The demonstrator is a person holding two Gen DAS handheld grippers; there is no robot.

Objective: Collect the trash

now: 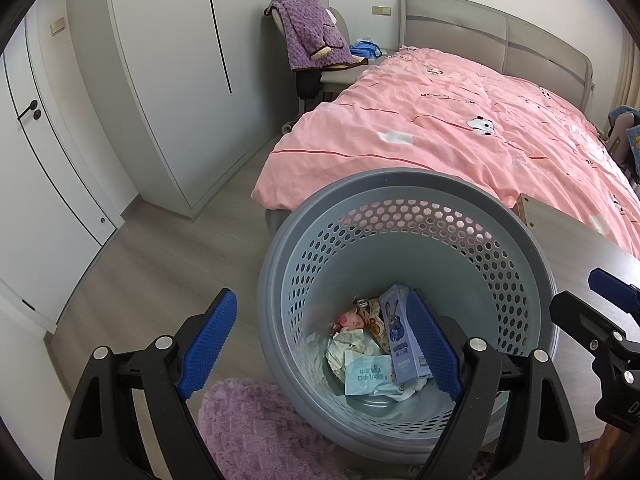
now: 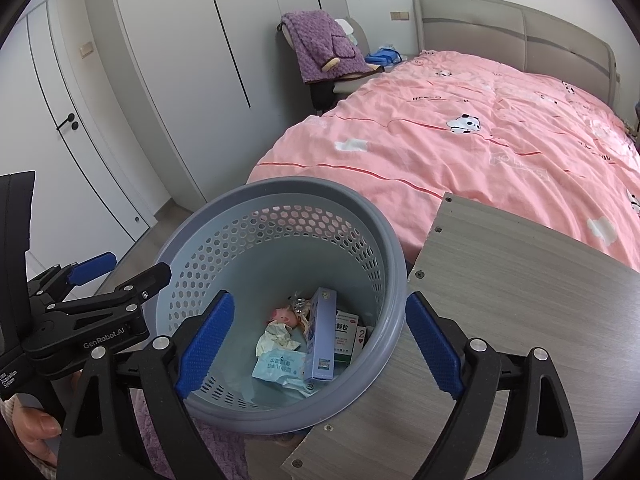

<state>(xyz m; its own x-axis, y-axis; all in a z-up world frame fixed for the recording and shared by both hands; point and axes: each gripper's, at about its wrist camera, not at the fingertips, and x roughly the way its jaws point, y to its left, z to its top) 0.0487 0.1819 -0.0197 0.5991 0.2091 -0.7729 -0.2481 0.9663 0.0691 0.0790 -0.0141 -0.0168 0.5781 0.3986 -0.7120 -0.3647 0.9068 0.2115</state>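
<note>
A grey perforated basket (image 1: 404, 184) (image 2: 280, 190) sits low in front of the bed, holding trash: a purple cartoon box (image 1: 400, 336) (image 2: 322, 336), a pink pig wrapper (image 1: 352, 320) (image 2: 284, 315), crumpled tissue (image 1: 348, 344) (image 2: 278, 338), a light blue wipes packet (image 1: 368, 376) (image 2: 280, 366) and a green-white medicine box (image 2: 346, 338). My left gripper (image 1: 320, 346) (image 2: 138, 266) hangs open over the basket's left rim and holds nothing. Over the right rim, my right gripper (image 2: 320, 346) (image 1: 576, 290) is also open and empty.
A wood-grain table top (image 2: 500, 280) (image 1: 580, 240) lies right of the basket. A fluffy purple rug (image 1: 256, 432) is on the floor at the lower left. Behind are a bed with a pink quilt (image 1: 460, 128), a chair with a purple blanket (image 1: 312, 36) and white wardrobes (image 1: 168, 80).
</note>
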